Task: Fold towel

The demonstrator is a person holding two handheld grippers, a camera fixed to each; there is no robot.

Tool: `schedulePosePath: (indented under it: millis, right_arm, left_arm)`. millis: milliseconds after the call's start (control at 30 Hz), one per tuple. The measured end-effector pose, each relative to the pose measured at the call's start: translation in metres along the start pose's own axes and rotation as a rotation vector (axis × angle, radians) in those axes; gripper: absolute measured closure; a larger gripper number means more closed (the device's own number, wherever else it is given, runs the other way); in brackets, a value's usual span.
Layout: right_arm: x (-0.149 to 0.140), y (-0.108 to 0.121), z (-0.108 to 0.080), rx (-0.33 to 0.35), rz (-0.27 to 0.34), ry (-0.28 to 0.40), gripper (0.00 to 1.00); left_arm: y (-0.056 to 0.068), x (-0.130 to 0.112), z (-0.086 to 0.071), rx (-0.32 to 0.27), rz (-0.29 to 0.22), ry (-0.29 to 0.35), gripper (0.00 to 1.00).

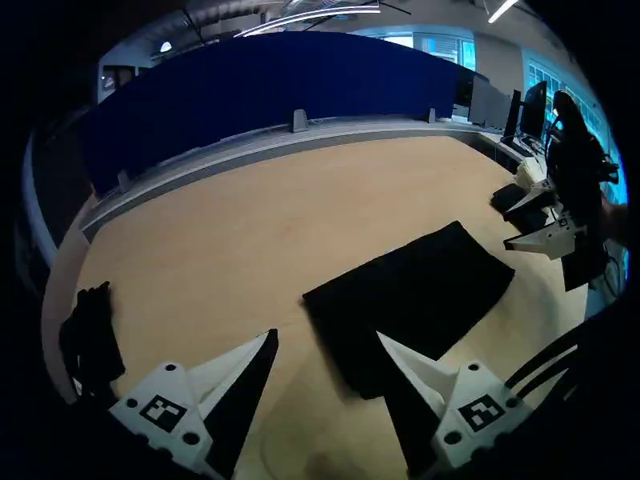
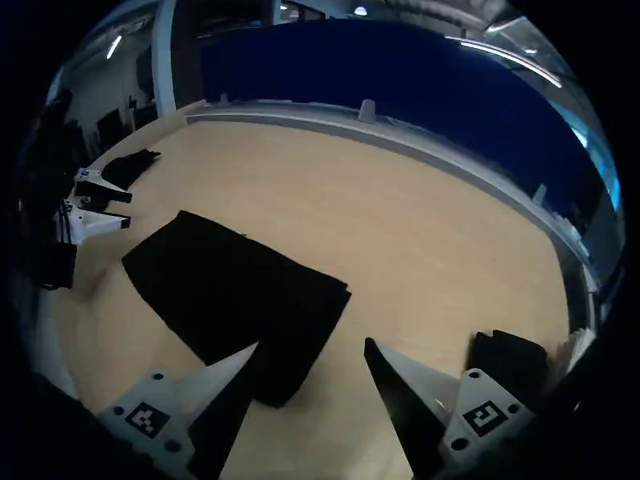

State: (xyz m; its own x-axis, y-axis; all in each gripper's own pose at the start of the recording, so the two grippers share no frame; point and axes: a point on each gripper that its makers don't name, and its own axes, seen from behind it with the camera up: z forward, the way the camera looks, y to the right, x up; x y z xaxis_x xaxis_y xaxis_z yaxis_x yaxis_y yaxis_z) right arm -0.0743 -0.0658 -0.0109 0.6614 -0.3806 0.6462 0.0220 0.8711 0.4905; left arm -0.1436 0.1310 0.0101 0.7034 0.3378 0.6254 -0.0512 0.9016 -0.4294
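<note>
Left hand-held gripper and right hand-held gripper both hang open, empty, above the wide worktop, black towel flat near their tips; risk: fingers skid off its thin edge, dragging it askew.

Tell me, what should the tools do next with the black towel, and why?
Probably lower the open left tool and pinch the near edge of the black towel. It lies flat on the wooden table, and the right tool is open too, gripping nothing.
</note>
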Motion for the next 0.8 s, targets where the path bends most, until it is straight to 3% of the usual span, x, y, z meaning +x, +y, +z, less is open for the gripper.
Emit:
schedulePosePath:
  millis: [200, 333, 800]
  right_arm:
    - [-0.007, -0.008, -0.007, 0.018, -0.022, -0.006, 0.08]
    - [-0.013, -0.014, -0.012, 0.035, -0.035, -0.012, 0.08]
    - [-0.03, -0.027, -0.022, 0.095, -0.103, -0.042, 0.08]
  left_arm:
    - [0.002, -0.014, -0.023, 0.021, -0.025, -0.003, 0.18]
    - [0.005, -0.025, -0.038, 0.035, -0.035, -0.008, 0.12]
    - [0.014, -0.061, -0.085, 0.105, -0.107, -0.016, 0.12]
